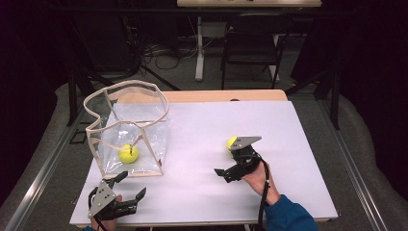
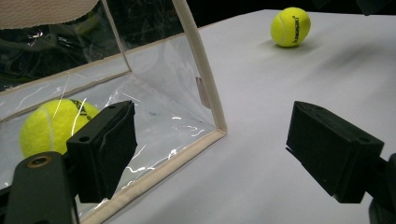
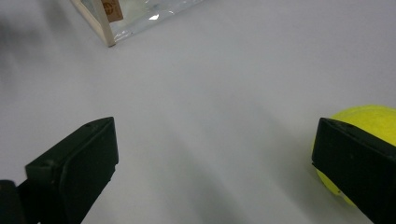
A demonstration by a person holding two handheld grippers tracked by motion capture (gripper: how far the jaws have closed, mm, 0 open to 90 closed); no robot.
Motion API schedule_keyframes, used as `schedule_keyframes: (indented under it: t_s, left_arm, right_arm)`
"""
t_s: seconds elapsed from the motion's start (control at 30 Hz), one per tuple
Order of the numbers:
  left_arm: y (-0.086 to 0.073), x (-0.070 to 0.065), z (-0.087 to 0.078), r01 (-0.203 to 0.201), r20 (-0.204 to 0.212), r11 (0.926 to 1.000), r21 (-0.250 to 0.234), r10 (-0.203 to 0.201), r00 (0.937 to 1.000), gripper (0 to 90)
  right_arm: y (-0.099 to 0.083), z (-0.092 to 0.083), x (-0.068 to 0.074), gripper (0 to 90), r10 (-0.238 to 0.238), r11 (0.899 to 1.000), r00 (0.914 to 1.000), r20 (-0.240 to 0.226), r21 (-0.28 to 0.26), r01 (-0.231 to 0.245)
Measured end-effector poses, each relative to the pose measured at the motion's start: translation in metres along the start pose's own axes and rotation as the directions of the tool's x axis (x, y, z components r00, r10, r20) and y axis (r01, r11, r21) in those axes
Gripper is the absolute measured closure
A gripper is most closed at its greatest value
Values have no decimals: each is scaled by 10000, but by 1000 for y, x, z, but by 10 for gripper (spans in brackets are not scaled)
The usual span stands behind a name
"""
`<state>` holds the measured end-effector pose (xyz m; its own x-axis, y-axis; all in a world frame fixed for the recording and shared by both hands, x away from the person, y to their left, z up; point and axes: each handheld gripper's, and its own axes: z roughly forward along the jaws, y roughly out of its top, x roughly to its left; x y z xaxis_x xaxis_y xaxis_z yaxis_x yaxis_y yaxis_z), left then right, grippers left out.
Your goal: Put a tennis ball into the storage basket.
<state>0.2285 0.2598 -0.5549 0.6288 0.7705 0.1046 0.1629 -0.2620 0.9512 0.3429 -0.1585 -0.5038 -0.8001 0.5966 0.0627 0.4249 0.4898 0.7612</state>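
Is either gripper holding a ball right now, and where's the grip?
Nothing is held. Both the left gripper and the right gripper are open; the loose ball lies beside the right one.

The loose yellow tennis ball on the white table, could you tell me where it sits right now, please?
In the high view, the loose yellow tennis ball lies right of centre on the white table, just beyond the open right gripper, well apart from the clear plastic bag.

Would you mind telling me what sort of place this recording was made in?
Probably a lab or studio workspace set up for recording, not a home. A white-topped table stands amid black curtains, loose cables trail over the grey floor, and a folding chair and another desk stand behind.
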Motion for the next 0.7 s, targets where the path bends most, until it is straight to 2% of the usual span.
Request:
schedule_keyframes:
  t_s: [0.33, 0.7]
  left_arm:
    - [0, 0, 1, -54, 29, 10000, 23, 54, 10000, 158]
    - [0, 0, 0, -25, 14, 10000, -11, 25, 10000, 158]
  right_arm:
    - [-6, -8, -9, 0, 231, 9997, 9994, 248, -4, -231]
    - [-7, -11, -14, 0, 265, 9996, 9988, 416, 74, -268]
